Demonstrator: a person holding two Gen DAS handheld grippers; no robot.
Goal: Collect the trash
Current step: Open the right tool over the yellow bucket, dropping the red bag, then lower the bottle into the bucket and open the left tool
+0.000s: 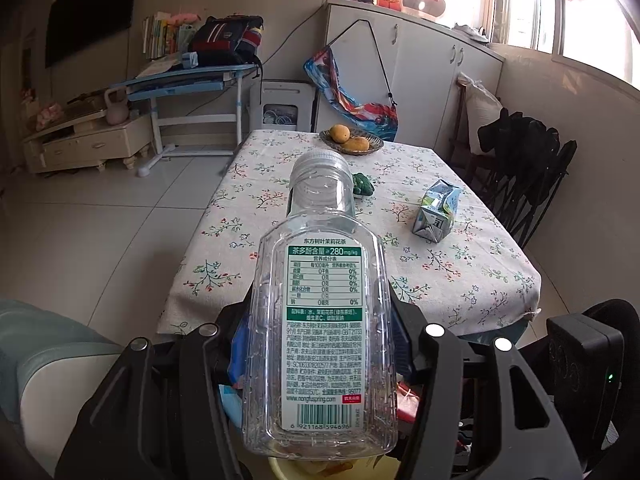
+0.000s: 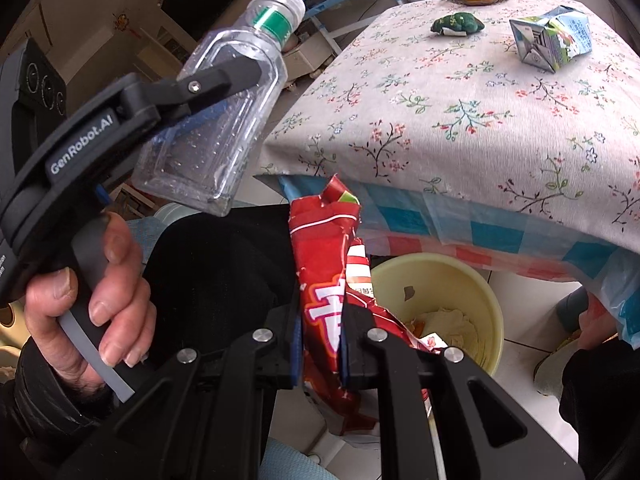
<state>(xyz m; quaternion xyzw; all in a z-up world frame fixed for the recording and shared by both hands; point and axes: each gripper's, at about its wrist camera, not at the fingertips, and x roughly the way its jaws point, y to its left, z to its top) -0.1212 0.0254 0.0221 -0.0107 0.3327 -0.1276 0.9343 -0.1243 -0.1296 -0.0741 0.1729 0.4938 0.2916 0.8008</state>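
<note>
Both bits of trash are already off the surface point(image 2: 460, 92) and look headed for the yellow bin point(image 2: 484, 280) tucked under its edge, so a drop seems next. The red wrapper point(image 2: 324, 312) hangs right above the bin, pinched in the right gripper point(image 2: 320, 344) with the jaws nearly together. The empty bottle point(image 1: 320, 320) sits cap-forward in the left gripper point(image 1: 320, 344), clamped about half open around its body. A crumpled carton point(image 1: 438, 216) is left on the surface.
</note>
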